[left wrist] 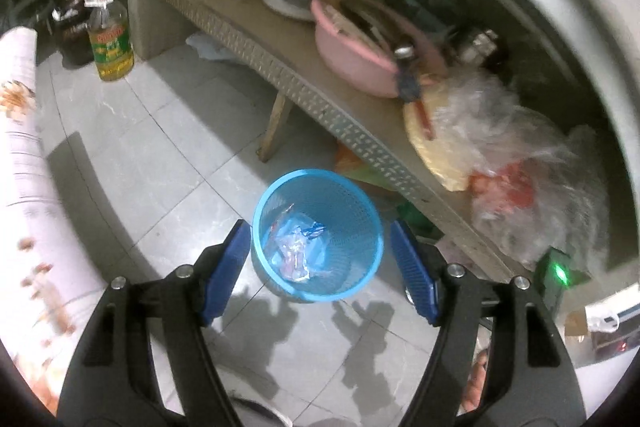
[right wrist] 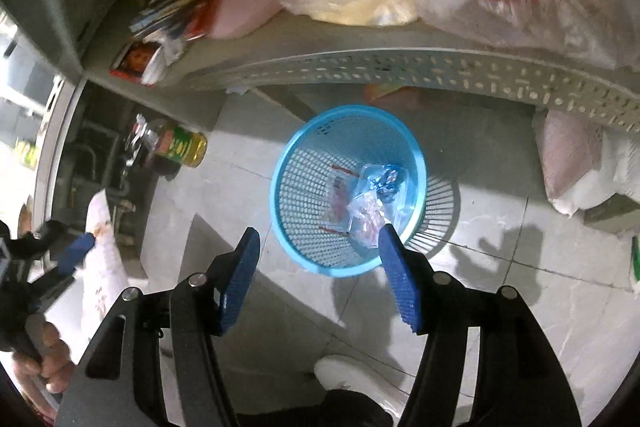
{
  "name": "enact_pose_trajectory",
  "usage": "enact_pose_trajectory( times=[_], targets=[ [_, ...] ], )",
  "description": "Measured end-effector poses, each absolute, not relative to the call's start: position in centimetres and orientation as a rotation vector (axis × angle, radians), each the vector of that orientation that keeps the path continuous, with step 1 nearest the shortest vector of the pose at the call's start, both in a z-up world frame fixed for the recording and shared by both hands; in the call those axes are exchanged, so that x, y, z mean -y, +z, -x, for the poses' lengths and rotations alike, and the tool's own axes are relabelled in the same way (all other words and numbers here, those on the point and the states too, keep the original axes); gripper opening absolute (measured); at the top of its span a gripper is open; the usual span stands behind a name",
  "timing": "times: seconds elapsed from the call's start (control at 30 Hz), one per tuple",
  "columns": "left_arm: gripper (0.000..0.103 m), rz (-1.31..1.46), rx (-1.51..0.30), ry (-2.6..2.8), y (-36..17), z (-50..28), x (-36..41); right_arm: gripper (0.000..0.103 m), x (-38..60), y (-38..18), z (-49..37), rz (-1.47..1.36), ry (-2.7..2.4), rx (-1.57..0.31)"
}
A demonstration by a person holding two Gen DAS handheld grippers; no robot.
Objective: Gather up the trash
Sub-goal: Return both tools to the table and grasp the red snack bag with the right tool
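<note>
Left wrist view: the left gripper [left wrist: 320, 273] is hanging above the blue basket [left wrist: 362, 227] with its jaws standing wide and nothing between the pads. The basket is showing in the gap between the jaws, well below them on the tiled floor [left wrist: 160, 163], beside the cluttered counter [left wrist: 320, 99]. It is standing upright, long axis vertical, mouth facing up toward the camera. Crumpled wrappers [left wrist: 298, 247] are lying at its bottom. Judging from that, a drop-off step is just finishing on this side.

Right wrist view: the right gripper [right wrist: 318, 273] is also holding its jaws wide and empty. The basket [right wrist: 296, 195] is sitting ahead of and between the jaws, its near rim just beyond the right jaw's tip. Clear and blue-printed wrappers [right wrist: 368, 199] are resting inside (no piece is clinging to either pad). The left gripper [right wrist: 76, 251] is showing at the far left edge.

Next move, as I judge it: both jaws are free, so lifting away and finding more trash; none is plainly showing on the floor here, so that is calling for a turn toward another area.
</note>
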State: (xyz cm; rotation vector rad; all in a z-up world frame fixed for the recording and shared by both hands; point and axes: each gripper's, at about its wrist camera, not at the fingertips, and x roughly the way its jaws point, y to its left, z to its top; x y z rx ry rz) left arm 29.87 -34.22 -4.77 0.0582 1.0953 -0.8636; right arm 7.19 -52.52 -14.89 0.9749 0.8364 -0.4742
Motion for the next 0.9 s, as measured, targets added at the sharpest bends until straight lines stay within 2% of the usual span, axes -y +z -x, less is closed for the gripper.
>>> enact_pose_trajectory(
  times=[0.1, 0.3, 0.47, 0.6, 0.83, 0.9],
  targets=[
    [0.069, -0.039, -1.054, -0.91, -0.8, -26.9, 30.4, 0.066, 50.6, -12.3, -7.2, -0.935, -0.41, -0.822],
    [0.074, -0.032, -0.918, -0.863, 6.1, -21.7, 20.9, 0.066, 45.3, -7.6, -8.8, -0.89, -0.201, -0.818],
    [0.075, 0.018, -0.829, -0.712, 9.1, -19.4, 10.8, 0.066, 39.2, -4.1, -11.7, -0.872, 0.038, -0.819],
    [0.075, 0.037, -0.759, -0.493, 9.5, -18.0, 1.6, 0.066, 33.4, -2.0, -14.3, -0.859, 0.259, -0.846],
    [0.075, 0.143, -0.748, -0.218, 7.4, -17.3, -9.4, 0.066, 21.4, -1.6, -20.2, -0.803, 0.566, -0.981],
    [0.07, 0.196, -0.754, -0.199, 6.9, -17.1, -11.5, 0.066, 18.5, -1.9, -21.8, -0.785, 0.592, -1.025]
  ],
)
